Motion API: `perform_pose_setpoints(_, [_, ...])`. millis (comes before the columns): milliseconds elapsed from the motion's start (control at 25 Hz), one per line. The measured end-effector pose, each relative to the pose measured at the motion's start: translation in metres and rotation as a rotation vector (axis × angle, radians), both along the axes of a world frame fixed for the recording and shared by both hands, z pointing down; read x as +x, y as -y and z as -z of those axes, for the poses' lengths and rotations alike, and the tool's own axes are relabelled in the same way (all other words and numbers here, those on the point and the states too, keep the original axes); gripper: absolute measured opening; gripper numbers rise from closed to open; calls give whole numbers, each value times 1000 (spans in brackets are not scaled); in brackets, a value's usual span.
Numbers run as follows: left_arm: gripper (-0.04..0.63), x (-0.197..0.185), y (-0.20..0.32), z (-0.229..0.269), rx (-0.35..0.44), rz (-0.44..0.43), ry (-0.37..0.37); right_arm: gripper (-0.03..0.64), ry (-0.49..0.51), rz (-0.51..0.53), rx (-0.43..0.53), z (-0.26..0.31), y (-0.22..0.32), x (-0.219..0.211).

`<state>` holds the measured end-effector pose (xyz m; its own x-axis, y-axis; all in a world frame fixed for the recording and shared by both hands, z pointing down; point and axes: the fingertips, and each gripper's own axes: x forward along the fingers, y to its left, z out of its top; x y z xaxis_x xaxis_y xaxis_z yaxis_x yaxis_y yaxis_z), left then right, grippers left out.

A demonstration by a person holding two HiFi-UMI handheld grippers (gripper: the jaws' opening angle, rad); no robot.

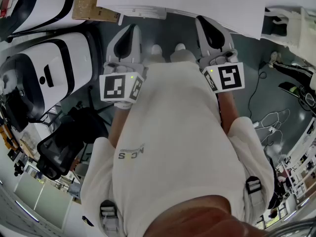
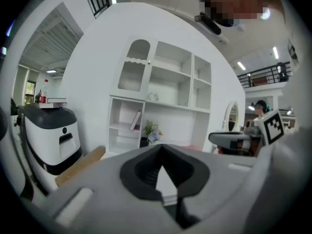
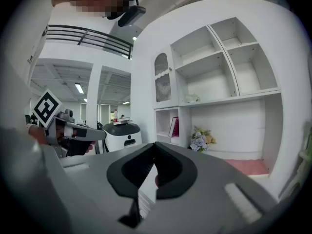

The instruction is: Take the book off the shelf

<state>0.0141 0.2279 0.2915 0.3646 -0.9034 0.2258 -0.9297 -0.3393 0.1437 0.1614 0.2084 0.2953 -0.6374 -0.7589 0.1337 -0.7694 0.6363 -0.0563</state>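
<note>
Both empty, jaws together: left gripper [image 2: 161, 149], right gripper [image 3: 155, 147]. Reddish book [image 3: 173, 126] leaning in small left cubby of far shelf [image 3: 229, 97], flowers [image 3: 201, 140] to right. Probably thin, stiff, light, slick; pinch exposed upper edge.

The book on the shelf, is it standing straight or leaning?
Leaning: the book tilts, its top against the side wall of its compartment in the white shelf.
</note>
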Motion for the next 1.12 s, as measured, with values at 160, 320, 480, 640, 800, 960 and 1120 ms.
perform_pose_setpoints(160, [0,11,7,1,1,18,8,-11,11,8,1,0,8,11])
perform_pose_setpoints(320, [0,13,14,-1,-4,40,10,-12,45,15,-2,-2,15,17])
perform_pose_setpoints(480, [0,20,17,-4,-9,65,16,-12,61,29,-11,-9,21,28])
perform_pose_setpoints(640, [0,26,20,-12,-10,93,24,40,59,48,-13,-19,27,39])
perform_pose_setpoints(800, [0,22,28,-13,-14,123,19,40,42,75,-9,-21,36,34])
perform_pose_setpoints(960, [0,8,51,-14,-19,126,13,46,46,86,-19,-21,56,17])
perform_pose_setpoints(1120, [0,-23,90,-19,-24,107,14,46,44,81,-22,-23,93,-21])
